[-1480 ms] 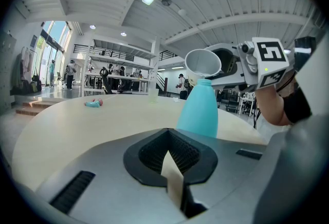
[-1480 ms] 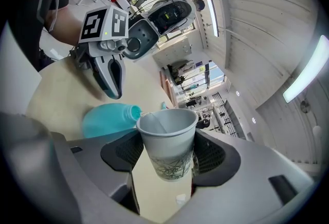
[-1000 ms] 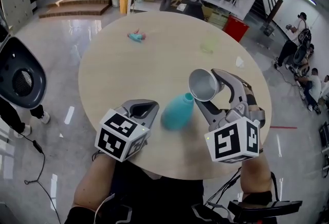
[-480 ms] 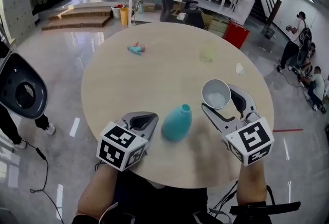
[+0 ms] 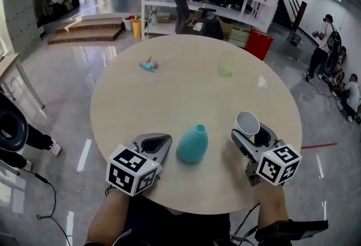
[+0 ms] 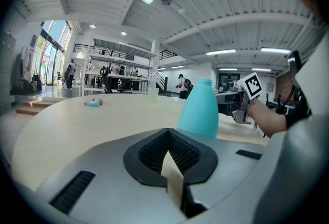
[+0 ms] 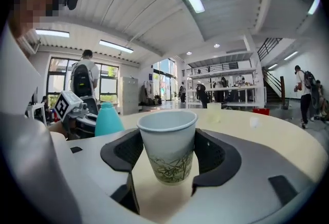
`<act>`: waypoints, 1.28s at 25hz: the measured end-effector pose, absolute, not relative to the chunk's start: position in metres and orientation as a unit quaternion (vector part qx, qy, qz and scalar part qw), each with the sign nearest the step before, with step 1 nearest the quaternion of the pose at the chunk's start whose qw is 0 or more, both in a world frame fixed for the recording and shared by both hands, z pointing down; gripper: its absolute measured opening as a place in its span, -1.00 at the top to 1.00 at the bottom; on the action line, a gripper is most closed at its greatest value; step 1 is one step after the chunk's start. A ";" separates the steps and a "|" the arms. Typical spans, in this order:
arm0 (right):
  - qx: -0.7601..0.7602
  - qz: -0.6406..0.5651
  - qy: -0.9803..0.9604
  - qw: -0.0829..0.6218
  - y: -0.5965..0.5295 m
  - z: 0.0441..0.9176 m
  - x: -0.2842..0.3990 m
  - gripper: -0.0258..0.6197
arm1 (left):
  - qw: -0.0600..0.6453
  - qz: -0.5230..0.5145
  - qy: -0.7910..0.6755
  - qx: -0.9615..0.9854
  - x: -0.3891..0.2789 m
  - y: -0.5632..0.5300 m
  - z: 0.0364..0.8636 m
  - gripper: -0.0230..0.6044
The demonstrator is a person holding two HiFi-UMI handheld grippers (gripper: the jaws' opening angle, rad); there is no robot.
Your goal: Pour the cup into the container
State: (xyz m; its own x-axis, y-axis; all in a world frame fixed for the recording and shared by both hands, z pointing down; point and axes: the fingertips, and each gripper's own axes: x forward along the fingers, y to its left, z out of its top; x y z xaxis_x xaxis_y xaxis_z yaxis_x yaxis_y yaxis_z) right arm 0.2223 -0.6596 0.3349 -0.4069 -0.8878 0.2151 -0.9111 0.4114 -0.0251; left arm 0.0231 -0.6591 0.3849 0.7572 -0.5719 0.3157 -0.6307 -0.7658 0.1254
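A teal bottle-shaped container [image 5: 193,144] stands upright near the front of the round wooden table [image 5: 169,98]; it shows too in the left gripper view [image 6: 199,110] and the right gripper view [image 7: 108,120]. To its right, my right gripper [image 5: 251,135] is shut on a white paper cup [image 5: 247,124] with a green grass print [image 7: 167,146]. The cup is upright, its mouth up, low over the table. My left gripper [image 5: 157,142] rests on the table left of the container, its jaws together with nothing between them [image 6: 169,159].
A small teal and pink toy [image 5: 148,65] lies at the far left of the table. A pale translucent cup [image 5: 225,70] and a small white scrap [image 5: 263,82] sit at the far right. Shelving, a red bin [image 5: 260,44] and people stand beyond the table.
The right gripper has turned the cup from tilted at the container's mouth back to upright and carried it right and down. The left gripper and the container have stayed put.
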 end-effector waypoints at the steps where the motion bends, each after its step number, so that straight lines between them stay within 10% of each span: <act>1: 0.542 0.078 -0.833 0.082 -0.659 0.340 0.226 -0.04 | 0.112 0.131 -0.323 0.931 0.023 -0.659 0.385 0.93; 32: 0.529 0.111 -0.836 0.090 -0.636 0.366 0.241 -0.05 | 0.114 0.131 -0.334 0.927 0.018 -0.667 0.384 0.93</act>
State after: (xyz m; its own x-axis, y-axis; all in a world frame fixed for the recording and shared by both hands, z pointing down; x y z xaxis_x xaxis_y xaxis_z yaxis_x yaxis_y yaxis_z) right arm 0.2405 -0.6360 0.3662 -0.4238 -0.8652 0.2680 -0.9051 0.4155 -0.0901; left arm 0.0177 -0.6669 0.3844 0.7429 -0.5890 0.3182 -0.6484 -0.7512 0.1233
